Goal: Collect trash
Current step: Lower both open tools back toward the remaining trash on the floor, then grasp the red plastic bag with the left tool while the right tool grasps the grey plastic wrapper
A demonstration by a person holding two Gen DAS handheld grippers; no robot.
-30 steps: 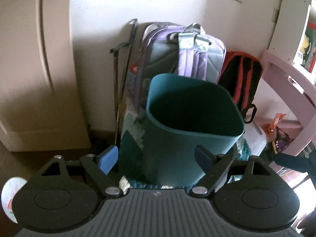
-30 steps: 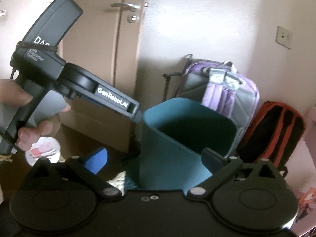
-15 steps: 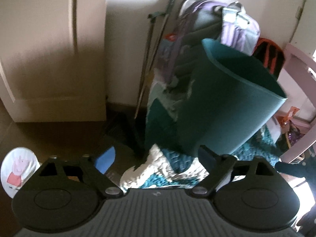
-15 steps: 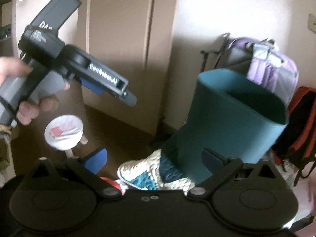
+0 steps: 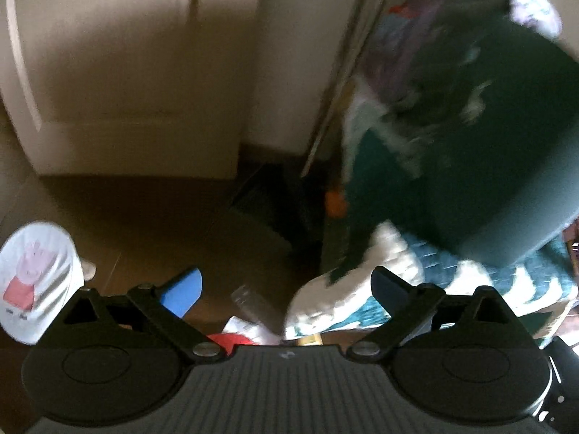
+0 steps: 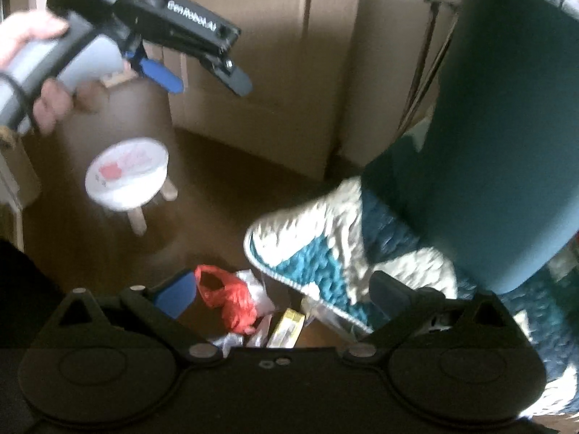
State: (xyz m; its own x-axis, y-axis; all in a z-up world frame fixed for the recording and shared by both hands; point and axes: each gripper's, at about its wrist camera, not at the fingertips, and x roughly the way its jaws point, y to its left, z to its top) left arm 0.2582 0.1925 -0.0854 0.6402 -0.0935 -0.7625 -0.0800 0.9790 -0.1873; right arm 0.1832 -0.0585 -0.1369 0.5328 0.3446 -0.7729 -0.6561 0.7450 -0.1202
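Observation:
A teal trash bin (image 6: 506, 137) stands on a teal and white rug (image 6: 325, 246); it also shows blurred in the left wrist view (image 5: 506, 144). Trash lies on the dark floor by the rug's corner: a red plastic bag (image 6: 231, 296), white wrappers (image 6: 257, 289) and a yellow box (image 6: 287, 325). My right gripper (image 6: 282, 291) is open and empty just above this trash. My left gripper (image 5: 286, 287) is open and empty; in the right wrist view it (image 6: 210, 79) hangs high at the left. Red and white trash (image 5: 235, 336) and a clear bottle (image 5: 249, 300) show between its fingers.
A small white stool with a pig picture (image 6: 126, 177) stands on the floor at the left, also seen in the left wrist view (image 5: 32, 282). A beige door (image 6: 271, 54) and wall stand behind. Bags and rods (image 5: 343, 72) lean on the wall behind the bin.
Both grippers have tilted down and moved left, away from the bin's opening toward the floor. The trash pile has come into view. Both stay open.

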